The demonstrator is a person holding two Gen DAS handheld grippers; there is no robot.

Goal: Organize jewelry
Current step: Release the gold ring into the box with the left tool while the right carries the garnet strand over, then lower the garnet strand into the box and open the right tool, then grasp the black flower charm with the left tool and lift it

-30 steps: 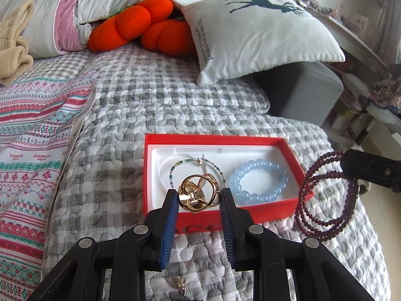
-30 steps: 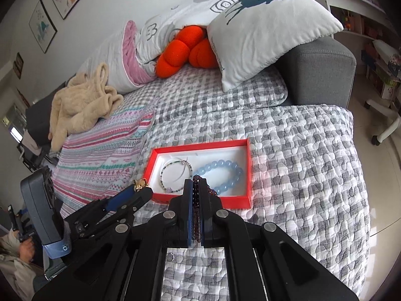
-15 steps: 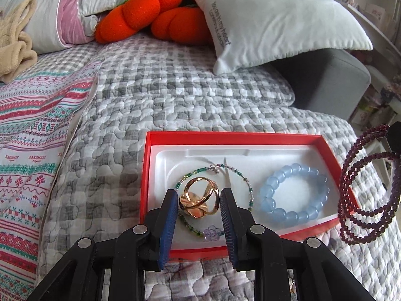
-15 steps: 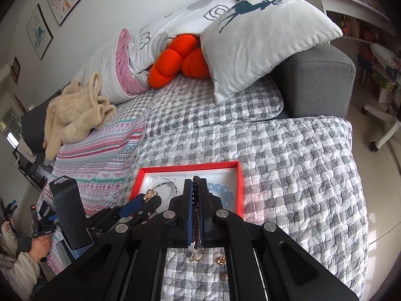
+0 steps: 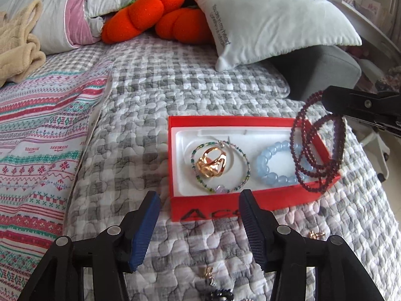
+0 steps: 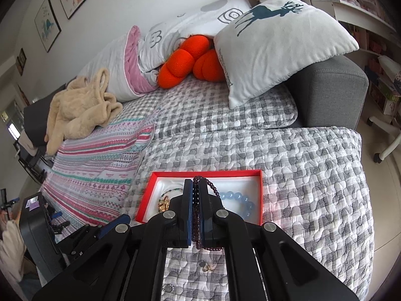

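Nearest me, the left gripper (image 5: 199,198) hangs with its blue pads (image 5: 144,228) spread wide and nothing between them, just short of the red box (image 5: 208,209) on the grey checked quilt (image 5: 140,130). Only the left wrist view shows the box's contents plainly: the gold ring (image 5: 211,163) lies inside the thin green-beaded bangle (image 5: 246,161) on the white lining, ahead of and between the open fingers, apart from both. Half a second ago that ring was pinched between those pads; now it has been let go and lies in the box.

Beside it sits the pale blue bead bracelet (image 5: 272,166). The dark red bead strand (image 5: 317,150) dangles over the box's right end from the right gripper (image 5: 325,100) (in this view only the gripper's black tip shows).

The right wrist view settles the grip: the right gripper (image 6: 196,188) is closed on the dark red bead strand (image 6: 196,215), as before, the beads running down the narrow gap. It also shows small loose pieces (image 6: 208,267) on the quilt beneath.

Farther back lie the orange cushion (image 5: 155,12) and the deer pillow (image 5: 275,17).
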